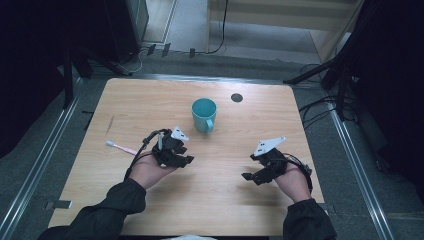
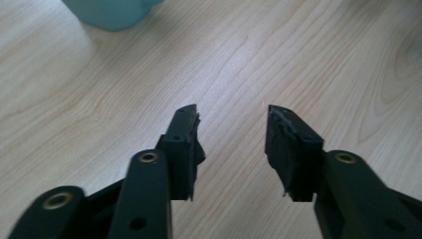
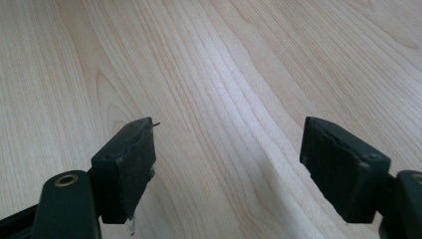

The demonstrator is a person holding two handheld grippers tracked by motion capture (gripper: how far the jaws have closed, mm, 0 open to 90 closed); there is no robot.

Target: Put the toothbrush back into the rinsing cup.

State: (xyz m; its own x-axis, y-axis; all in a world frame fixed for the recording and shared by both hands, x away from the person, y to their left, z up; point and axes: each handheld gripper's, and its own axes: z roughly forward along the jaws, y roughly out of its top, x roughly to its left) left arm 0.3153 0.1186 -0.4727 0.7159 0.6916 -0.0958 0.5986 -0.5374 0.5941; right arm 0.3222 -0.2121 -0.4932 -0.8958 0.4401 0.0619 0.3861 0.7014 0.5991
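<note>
A teal mug (image 1: 204, 114) stands upright on the wooden table (image 1: 225, 200), its handle toward the front; its base (image 2: 107, 12) appears at the top left of the left gripper view. A pink-handled toothbrush (image 1: 120, 146) lies at the table's left side. My left gripper (image 1: 182, 159) hovers just right of the toothbrush and in front of the mug, open with nothing between its fingers (image 2: 185, 144). My right gripper (image 1: 250, 174) sits low at the front right, open wide over bare wood (image 3: 229, 149).
A small dark round disc (image 1: 237, 97) lies behind and right of the mug. A thin pale stick (image 1: 109, 125) lies near the left edge. Metal rails, cables and dark stands surround the table.
</note>
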